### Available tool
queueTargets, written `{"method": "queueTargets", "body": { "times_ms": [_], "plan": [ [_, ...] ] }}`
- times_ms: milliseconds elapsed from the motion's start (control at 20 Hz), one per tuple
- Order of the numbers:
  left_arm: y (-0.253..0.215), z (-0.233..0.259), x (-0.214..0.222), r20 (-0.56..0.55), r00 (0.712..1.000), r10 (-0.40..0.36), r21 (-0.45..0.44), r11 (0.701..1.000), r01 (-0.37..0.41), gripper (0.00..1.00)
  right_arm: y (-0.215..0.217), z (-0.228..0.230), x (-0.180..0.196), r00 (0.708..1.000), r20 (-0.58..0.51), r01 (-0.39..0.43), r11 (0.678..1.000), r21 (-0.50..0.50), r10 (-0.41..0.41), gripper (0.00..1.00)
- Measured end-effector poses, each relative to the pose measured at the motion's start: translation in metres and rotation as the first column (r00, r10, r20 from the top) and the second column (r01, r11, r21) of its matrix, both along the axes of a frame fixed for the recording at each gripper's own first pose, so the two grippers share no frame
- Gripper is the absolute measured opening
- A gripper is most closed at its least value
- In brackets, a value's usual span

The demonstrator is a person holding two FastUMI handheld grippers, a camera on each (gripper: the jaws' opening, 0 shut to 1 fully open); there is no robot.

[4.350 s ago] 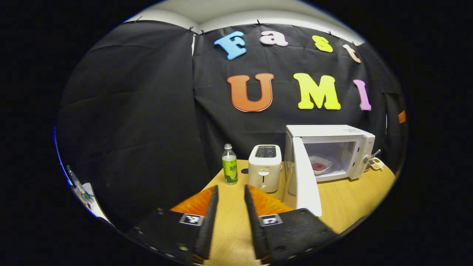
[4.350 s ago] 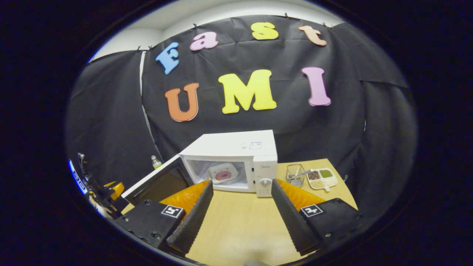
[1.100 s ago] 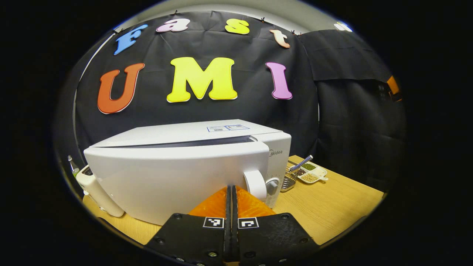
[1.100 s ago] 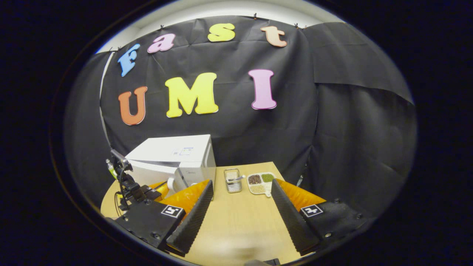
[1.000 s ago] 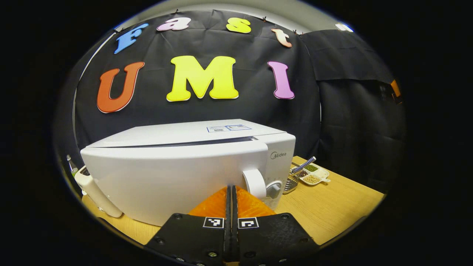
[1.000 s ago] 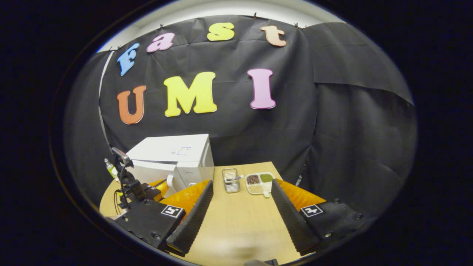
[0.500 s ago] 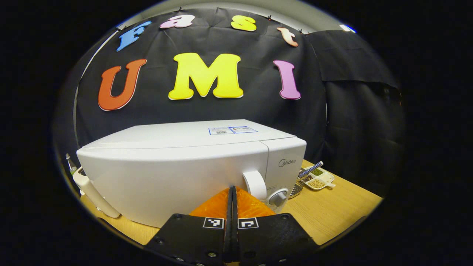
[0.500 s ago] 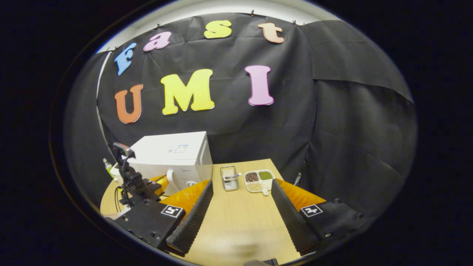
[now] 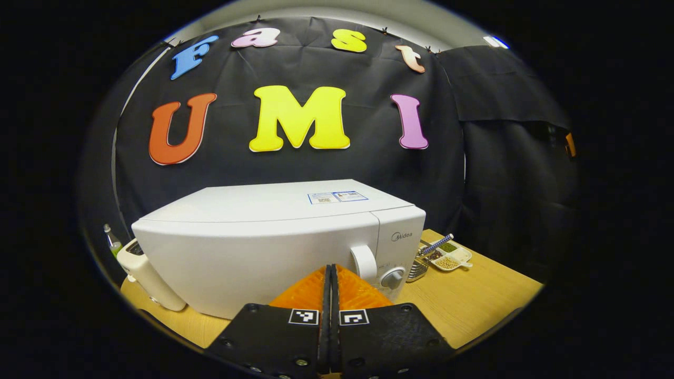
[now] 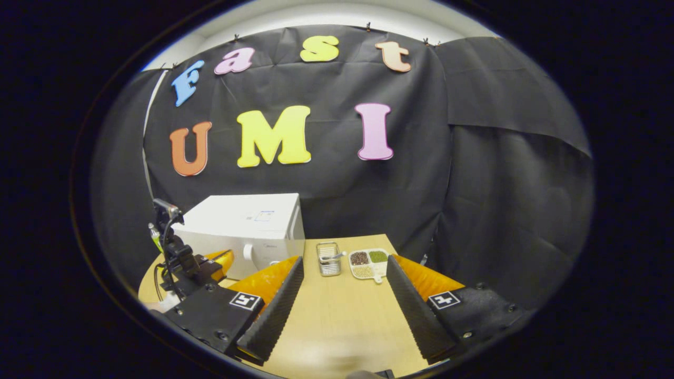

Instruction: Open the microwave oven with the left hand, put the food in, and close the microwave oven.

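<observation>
The white microwave (image 9: 253, 247) stands on the wooden table with its door closed flat against the body. The food is hidden behind that door. My left gripper (image 9: 330, 267) is shut with nothing between its orange fingers. Its tips point at the lower door, just left of the round white handle (image 9: 364, 261); I cannot tell whether they touch. In the right gripper view the microwave (image 10: 247, 218) sits at the left, with the left gripper (image 10: 222, 259) in front of its door. My right gripper (image 10: 342, 266) hangs open over bare table, holding nothing.
A white toaster (image 9: 150, 276) and a green bottle (image 9: 111, 243) stand left of the microwave. To its right are a small wire basket (image 10: 329, 259) and a divided tray of beans (image 10: 368, 261). The wooden table (image 10: 342, 321) stretches under my right gripper.
The microwave door, wide open 4.3 s ago, swung closed ahead of my shut left gripper. In the last half second that gripper drew back a little. The right gripper barely moved.
</observation>
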State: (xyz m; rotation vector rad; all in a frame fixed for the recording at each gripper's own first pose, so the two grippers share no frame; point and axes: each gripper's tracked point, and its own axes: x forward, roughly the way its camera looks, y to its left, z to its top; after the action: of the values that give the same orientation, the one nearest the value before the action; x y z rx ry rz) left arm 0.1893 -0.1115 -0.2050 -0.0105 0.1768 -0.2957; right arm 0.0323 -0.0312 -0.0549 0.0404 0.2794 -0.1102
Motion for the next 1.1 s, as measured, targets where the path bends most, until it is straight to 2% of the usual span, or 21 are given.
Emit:
{"method": "queueTargets", "body": {
  "times_ms": [50, 100, 150, 300, 700, 750, 800, 850, 1100],
  "plan": [
    [-0.002, 0.0, -0.011, -0.002, 1.0, -0.018, -0.009, 1.0, 0.018, 0.32, 0.0, 0.001, -0.003, 1.0, 0.005, 0.002, 1.0, -0.012, -0.002, 1.0],
    [0.002, -0.002, -0.018, -0.006, 1.0, -0.009, -0.006, 1.0, 0.009, 0.65, 0.0, 0.002, -0.004, 1.0, 0.01, 0.003, 1.0, -0.021, -0.003, 0.92],
    [0.01, 0.001, -0.027, 0.011, 1.0, 0.013, 0.006, 1.0, -0.013, 0.97, 0.001, 0.002, -0.007, 1.0, 0.011, 0.001, 1.0, -0.02, -0.001, 1.0],
    [0.021, -0.006, -0.039, 0.009, 0.999, 0.031, 0.029, 0.999, -0.032, 0.94, 0.005, -0.003, -0.013, 1.0, 0.006, 0.0, 1.0, -0.005, 0.0, 1.0],
    [0.054, -0.003, -0.074, -0.051, 0.993, 0.105, 0.042, 0.994, -0.103, 0.95, 0.02, 0.0, -0.027, 0.999, 0.018, -0.026, 0.999, -0.023, 0.027, 1.0],
    [0.057, 0.002, -0.08, -0.052, 0.993, 0.108, 0.04, 0.994, -0.106, 0.95, 0.024, 0.003, -0.027, 0.999, 0.028, -0.032, 0.999, -0.024, 0.033, 1.0],
    [0.063, 0.011, -0.089, -0.053, 0.992, 0.114, 0.038, 0.993, -0.112, 0.95, 0.027, 0.006, -0.028, 0.999, 0.037, -0.038, 0.999, -0.027, 0.039, 0.92],
    [0.068, 0.021, -0.098, -0.049, 0.991, 0.121, 0.035, 0.992, -0.119, 0.95, 0.032, 0.01, -0.028, 0.998, 0.047, -0.044, 0.999, -0.031, 0.046, 1.0],
    [0.094, 0.086, -0.145, -0.02, 0.991, 0.132, -0.033, 0.991, -0.133, 0.95, 0.051, 0.032, -0.03, 0.991, 0.105, -0.076, 0.997, -0.024, 0.078, 1.0]
  ]
}}
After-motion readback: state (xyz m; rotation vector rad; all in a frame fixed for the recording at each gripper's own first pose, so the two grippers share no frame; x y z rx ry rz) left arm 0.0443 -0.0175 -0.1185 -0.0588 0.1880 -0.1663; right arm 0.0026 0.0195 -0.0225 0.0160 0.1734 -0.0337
